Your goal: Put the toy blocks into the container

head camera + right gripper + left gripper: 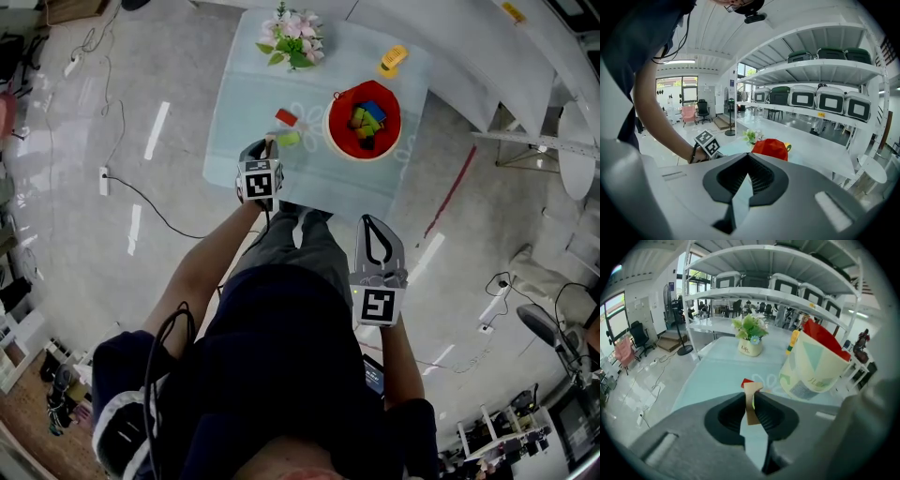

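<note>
Toy block (752, 389): thin slab, tan face, green edge, grasped upright in left tongs (751, 398), lower centre of left gripper view. In head view it sits at tongs' tip, just left of container (364, 120).

Red block (286, 116) lies on counter (234, 112) further up.

Step, as judged: carry over rim, let go above middle, onto pile of blocks. Thin slab may twist in pads, so hold squeeze steady.

Container round, flaring, red inside, glossy cream outside. Counter cloth pale blue, smooth.

Right tongs (749, 157) clenched, empty, lower right of head view.

Flower vase (750, 348) reads roughly "Life" (small, blurry); lettering on the container (813, 366) starts "JL", the rest is unreadable.
</note>
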The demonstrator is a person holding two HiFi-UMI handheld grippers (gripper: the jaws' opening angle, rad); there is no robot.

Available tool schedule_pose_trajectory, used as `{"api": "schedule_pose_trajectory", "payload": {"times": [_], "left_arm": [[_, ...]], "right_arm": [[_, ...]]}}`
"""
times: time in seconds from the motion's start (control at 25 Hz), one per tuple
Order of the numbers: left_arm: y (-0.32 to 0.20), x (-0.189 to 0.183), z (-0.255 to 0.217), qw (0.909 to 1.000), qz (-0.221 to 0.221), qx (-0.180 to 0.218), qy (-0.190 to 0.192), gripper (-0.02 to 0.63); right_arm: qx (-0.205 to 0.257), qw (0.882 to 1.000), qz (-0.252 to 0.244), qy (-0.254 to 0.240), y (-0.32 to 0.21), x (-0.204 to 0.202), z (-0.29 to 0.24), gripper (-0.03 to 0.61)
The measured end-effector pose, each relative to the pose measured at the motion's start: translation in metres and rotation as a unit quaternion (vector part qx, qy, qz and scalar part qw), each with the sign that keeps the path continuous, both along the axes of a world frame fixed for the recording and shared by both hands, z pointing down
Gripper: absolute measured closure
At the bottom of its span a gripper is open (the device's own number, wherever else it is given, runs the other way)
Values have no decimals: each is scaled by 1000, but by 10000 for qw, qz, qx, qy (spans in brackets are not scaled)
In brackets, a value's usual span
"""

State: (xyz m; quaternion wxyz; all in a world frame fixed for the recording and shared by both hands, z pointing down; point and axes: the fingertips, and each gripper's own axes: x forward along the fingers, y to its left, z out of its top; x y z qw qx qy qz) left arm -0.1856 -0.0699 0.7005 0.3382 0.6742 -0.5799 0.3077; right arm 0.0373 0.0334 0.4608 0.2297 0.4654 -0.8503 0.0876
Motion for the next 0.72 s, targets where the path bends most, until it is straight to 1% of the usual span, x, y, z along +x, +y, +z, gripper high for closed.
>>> {"api": "schedule_pose_trajectory", "payload": {"times": [0.24,0.4,0.48,0.6,0.72], "left_arm": [[-10,16,-48,9981,404,457,126,549],[-13,29,-81,9944,673,772,249,549],[-14,40,-100,9908,896,973,283,549],[-18,58,-127,9828,1259,1316,303,549],[-22,75,-147,9762,1502,1515,393,549]], "right_arm": [[48,10000,45,32,5,2,-2,580],[63,9999,123,16,9,4,-2,580],[64,9999,123,69,12,5,-2,579],[75,9998,190,50,16,7,-3,580],[150,9995,261,0,18,9,-5,580]]}}
